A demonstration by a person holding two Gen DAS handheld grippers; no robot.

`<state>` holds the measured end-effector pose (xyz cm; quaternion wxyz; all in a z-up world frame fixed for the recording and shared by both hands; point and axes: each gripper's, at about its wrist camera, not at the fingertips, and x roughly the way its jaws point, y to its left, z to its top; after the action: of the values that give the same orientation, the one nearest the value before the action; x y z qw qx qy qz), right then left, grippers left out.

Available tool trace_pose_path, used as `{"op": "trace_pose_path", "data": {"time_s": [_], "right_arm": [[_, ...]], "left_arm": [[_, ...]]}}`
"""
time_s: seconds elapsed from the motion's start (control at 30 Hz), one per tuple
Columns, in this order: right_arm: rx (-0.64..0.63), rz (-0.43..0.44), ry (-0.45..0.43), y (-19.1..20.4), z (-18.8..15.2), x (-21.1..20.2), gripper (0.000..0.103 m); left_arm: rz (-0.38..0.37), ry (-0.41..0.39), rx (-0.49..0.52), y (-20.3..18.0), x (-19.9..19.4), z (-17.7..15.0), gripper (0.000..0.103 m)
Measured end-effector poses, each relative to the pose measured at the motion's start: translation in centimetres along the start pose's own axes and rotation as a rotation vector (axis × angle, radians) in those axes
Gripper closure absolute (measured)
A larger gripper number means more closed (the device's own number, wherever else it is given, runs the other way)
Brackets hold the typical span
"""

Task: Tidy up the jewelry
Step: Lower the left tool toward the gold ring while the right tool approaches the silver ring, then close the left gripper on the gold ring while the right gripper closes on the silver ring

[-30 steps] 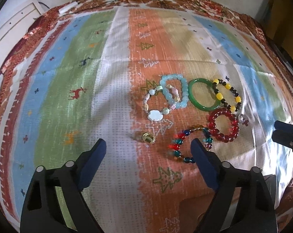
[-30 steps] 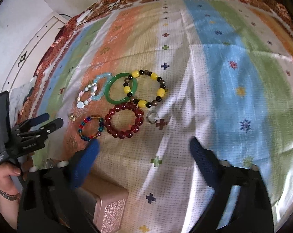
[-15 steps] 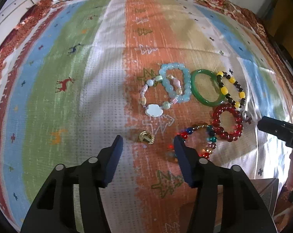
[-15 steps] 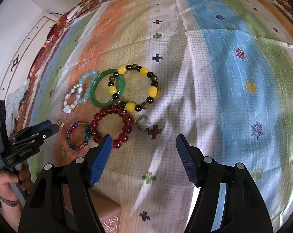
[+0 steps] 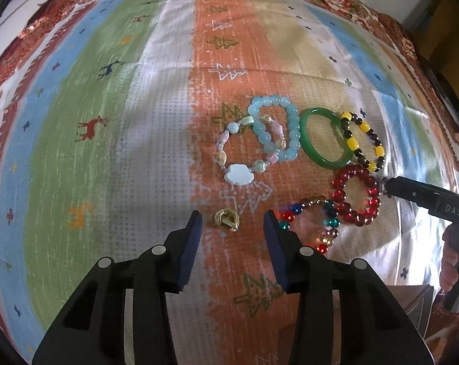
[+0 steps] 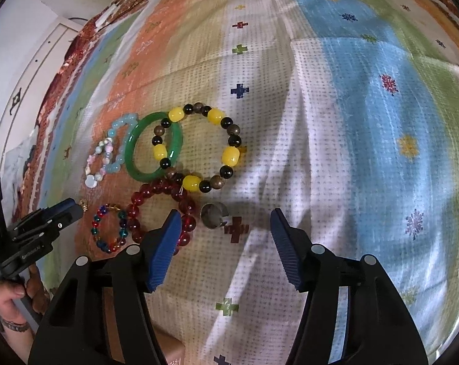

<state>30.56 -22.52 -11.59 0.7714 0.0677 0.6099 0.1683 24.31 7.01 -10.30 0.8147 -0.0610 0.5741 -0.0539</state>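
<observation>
The left hand-held gripper (image 5: 232, 225) is closing, nothing pinched yet, around the gold ring (image 5: 227, 219) lying between its jaws on the cloth; the right hand-held gripper (image 6: 223, 228) likewise closes around the silver ring (image 6: 212, 216).

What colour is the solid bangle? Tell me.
Green; the bangle shows best in the right wrist view.

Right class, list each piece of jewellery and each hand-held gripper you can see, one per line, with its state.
Left hand-held gripper: closing, gold ring between jaws, untouched.
Right hand-held gripper: closing, silver ring between jaws, untouched.
Gold ring: flat on cloth.
Silver ring: on cloth.
Green bangle: flat, overlapped by yellow-and-black bracelet.
</observation>
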Motion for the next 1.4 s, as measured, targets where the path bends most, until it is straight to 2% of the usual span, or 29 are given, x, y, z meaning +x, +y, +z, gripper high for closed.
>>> {"op": "trace_pose_path", "data": {"time_s": [0.33, 0.47, 0.67, 0.83, 0.87, 0.93, 1.0, 1.07, 1.4], "right_arm": [[-0.022, -0.038, 0.005, 0.2, -0.1, 0.6, 0.048], [-0.039, -0.049, 0.007, 0.4, 0.3, 1.1, 0.049], [-0.017, -0.056, 0.008, -0.3, 0.5, 1.1, 0.063], [-0.011, -0.076, 0.008, -0.6, 0.4, 0.9, 0.074], [-0.019, -0.100, 0.007, -0.7, 0.3, 0.9, 0.082], [-0.017, -0.100, 0.009, -1.0, 0.4, 0.9, 0.083], [-0.005, -0.099, 0.011, -1.4, 0.4, 0.8, 0.090], [-0.007, -0.105, 0.009, -1.6, 0.4, 0.8, 0.092], [-0.019, -0.116, -0.003, -1.3, 0.0, 0.3, 0.094]], "left_arm": [[0.026, 0.015, 0.027, -0.2, 0.8, 0.1, 0.063], [0.008, 0.012, 0.008, 0.0, 0.8, 0.1, 0.066], [0.007, 0.013, 0.000, 0.6, 1.0, 0.1, 0.077], [0.032, 0.014, 0.040, -0.1, 1.2, -0.1, 0.079], [0.038, 0.015, 0.050, -0.3, 1.2, -0.2, 0.080], [0.052, 0.017, 0.066, -0.6, 1.3, -0.3, 0.080], [0.046, 0.021, 0.053, -0.3, 1.3, -0.2, 0.083], [0.034, 0.025, 0.034, 0.2, 1.3, -0.1, 0.086], [0.009, 0.021, 0.014, 0.4, 0.9, 0.0, 0.087]]}}
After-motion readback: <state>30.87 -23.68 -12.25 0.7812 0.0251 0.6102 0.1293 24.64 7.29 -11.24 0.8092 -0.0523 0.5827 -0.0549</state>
